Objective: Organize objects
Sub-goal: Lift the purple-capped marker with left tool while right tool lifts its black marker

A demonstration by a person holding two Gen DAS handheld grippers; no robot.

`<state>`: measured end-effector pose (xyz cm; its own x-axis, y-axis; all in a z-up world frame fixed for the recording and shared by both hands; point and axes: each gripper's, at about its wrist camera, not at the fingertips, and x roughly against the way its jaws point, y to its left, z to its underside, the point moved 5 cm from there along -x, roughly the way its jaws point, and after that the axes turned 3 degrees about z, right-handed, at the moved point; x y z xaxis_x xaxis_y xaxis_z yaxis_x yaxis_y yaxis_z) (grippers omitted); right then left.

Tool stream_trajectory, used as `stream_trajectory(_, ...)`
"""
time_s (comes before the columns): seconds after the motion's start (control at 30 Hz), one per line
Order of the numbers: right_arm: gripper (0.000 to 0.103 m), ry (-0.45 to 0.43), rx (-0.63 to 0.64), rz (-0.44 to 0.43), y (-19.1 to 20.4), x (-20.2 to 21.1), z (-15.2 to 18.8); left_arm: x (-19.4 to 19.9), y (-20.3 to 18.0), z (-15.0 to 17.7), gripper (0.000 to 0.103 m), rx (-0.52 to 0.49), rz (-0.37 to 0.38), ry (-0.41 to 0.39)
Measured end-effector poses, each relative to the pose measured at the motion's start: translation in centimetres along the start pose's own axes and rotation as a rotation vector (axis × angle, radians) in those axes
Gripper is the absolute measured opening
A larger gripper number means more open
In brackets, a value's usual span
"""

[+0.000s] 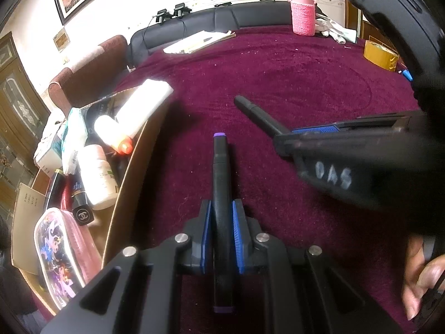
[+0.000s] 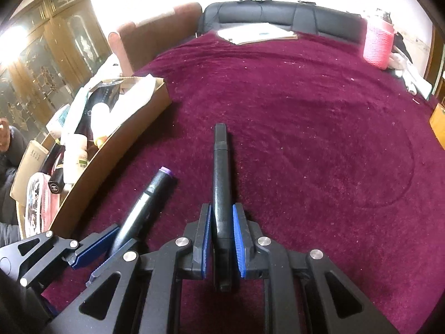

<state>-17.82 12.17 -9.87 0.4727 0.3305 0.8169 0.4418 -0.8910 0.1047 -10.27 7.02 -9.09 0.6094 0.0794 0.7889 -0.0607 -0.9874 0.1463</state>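
My right gripper [image 1: 292, 136] carries "DAS" handwritten in white on its black body. In the box [image 1: 133, 167], a black lipstick cap [image 1: 82, 215] shows the Chanel double-C logo.

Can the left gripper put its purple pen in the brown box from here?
Probably yes. The left gripper holds the purple-capped pen, and the cardboard box sits just to its left, open on top. Nothing stands between them, though the box is already crowded with bottles.

Right gripper [image 1: 289, 136] body blurred; carton [image 1: 122, 194] contents overlapping, labels unreadable; hand [image 1: 422, 281] cut by edge
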Motion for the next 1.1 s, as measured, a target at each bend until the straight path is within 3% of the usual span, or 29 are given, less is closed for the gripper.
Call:
stream_trajectory(0.3,0.019,0.0,0.033,0.01,0.1,0.1,0.2,-0.1,0.1,0.0,0.015,0.014,0.012,0.002)
stream_trajectory(0.5,0.017,-0.017,0.087,0.063,0.8,0.1,0.4,-0.1,0.4,0.1,0.019,0.034,0.02,0.002)
stream_trajectory(0.8,0.017,-0.056,-0.03,0.012,-1.3,1.5,-0.2,0.1,0.9,0.2,0.014,0.074,0.077,0.0)
stream_trajectory(1.1,0.017,-0.075,-0.108,-0.058,-2.2,2.4,-0.7,0.4,1.3,0.0,0.014,0.109,0.082,-0.002)
